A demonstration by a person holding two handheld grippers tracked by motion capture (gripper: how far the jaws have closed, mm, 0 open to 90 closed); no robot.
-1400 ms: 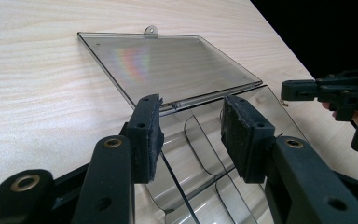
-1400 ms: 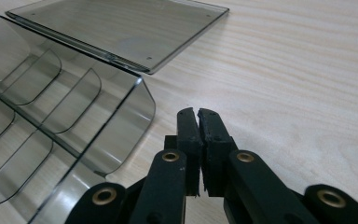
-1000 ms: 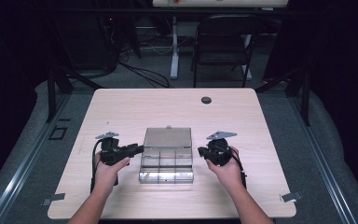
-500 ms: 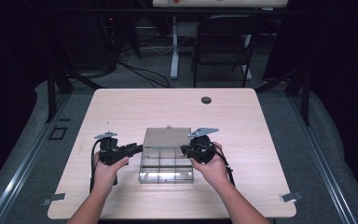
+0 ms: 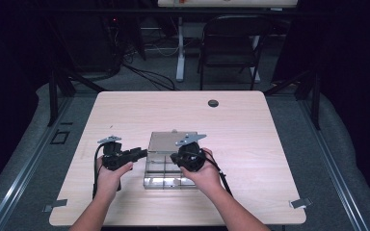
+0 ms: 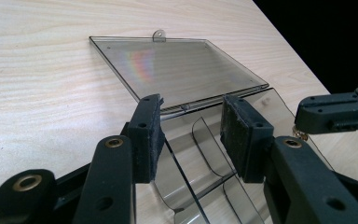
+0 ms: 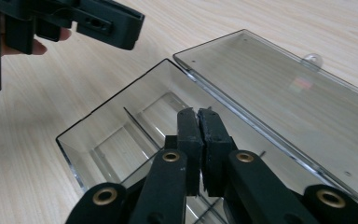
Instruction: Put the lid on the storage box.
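Observation:
A clear plastic compartment box [image 5: 166, 181] sits in the middle of the wooden table, its lid [image 5: 166, 141] swung open and lying flat behind it. My left gripper [image 5: 142, 153] is at the box's left side, pointing right. In the left gripper view it [image 6: 191, 130] stands open with the box's left wall [image 6: 182, 172] running between the pads, close to the left pad [image 6: 149, 135]. My right gripper [image 5: 174, 158] hovers over the box. In its own view it [image 7: 198, 126] is shut with nothing visible between the pads, above the empty compartments [image 7: 116, 140] beside the lid [image 7: 279, 98].
A small round black object [image 5: 213, 103] lies near the table's far edge. A dark folding chair [image 5: 231, 48] and desk legs stand beyond the table. Bare tabletop [image 5: 270, 144] lies to the right of the box and behind the lid.
My right gripper has moved left, from beside the box's right end to over its compartments. The left gripper and the box have stayed put.

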